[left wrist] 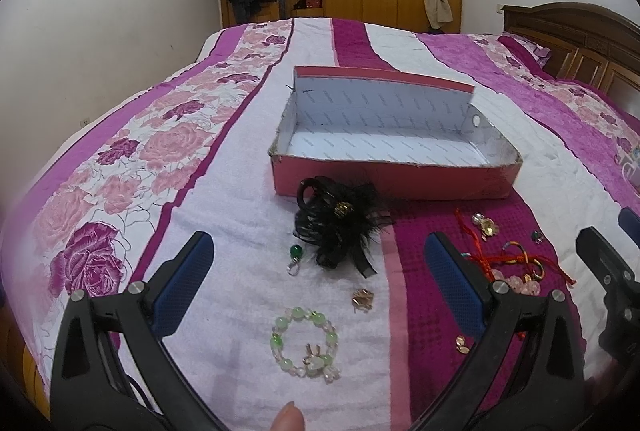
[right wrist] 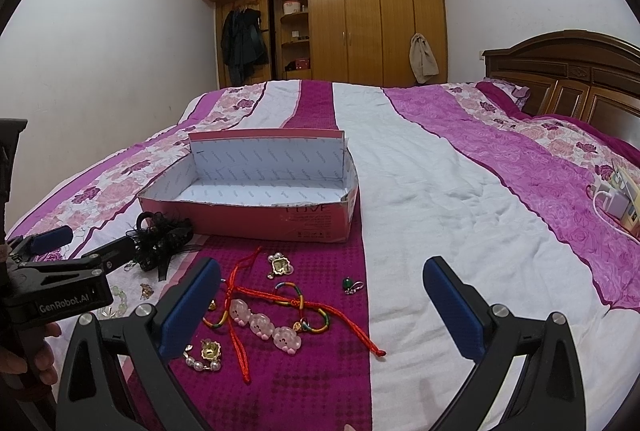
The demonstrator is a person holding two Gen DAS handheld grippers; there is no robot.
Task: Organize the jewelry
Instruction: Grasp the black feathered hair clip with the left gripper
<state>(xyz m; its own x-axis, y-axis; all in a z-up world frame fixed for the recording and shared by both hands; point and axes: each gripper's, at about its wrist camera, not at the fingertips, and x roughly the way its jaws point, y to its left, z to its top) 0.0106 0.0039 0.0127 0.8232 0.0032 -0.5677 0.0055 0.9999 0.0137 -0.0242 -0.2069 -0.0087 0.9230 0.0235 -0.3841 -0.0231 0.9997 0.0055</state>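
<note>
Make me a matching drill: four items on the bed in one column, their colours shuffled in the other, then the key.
1. Bead bracelet
2. Feathered hair clip
3. Knotted cord
4. Open box, outside

A. black
B. pink
C. pale green
D. red

Pairs: 1-C, 2-A, 3-D, 4-B

Left gripper (left wrist: 316, 285) spread wide over the bed (left wrist: 240, 231), nothing between its fingers. Green bead bracelet (left wrist: 306, 343) lies dead centre, a black hair bow (left wrist: 340, 227) at twelve o'clock from it, the empty pink box (left wrist: 396, 179) beyond. Red cords (left wrist: 516, 259) tangle at two o'clock.
</note>
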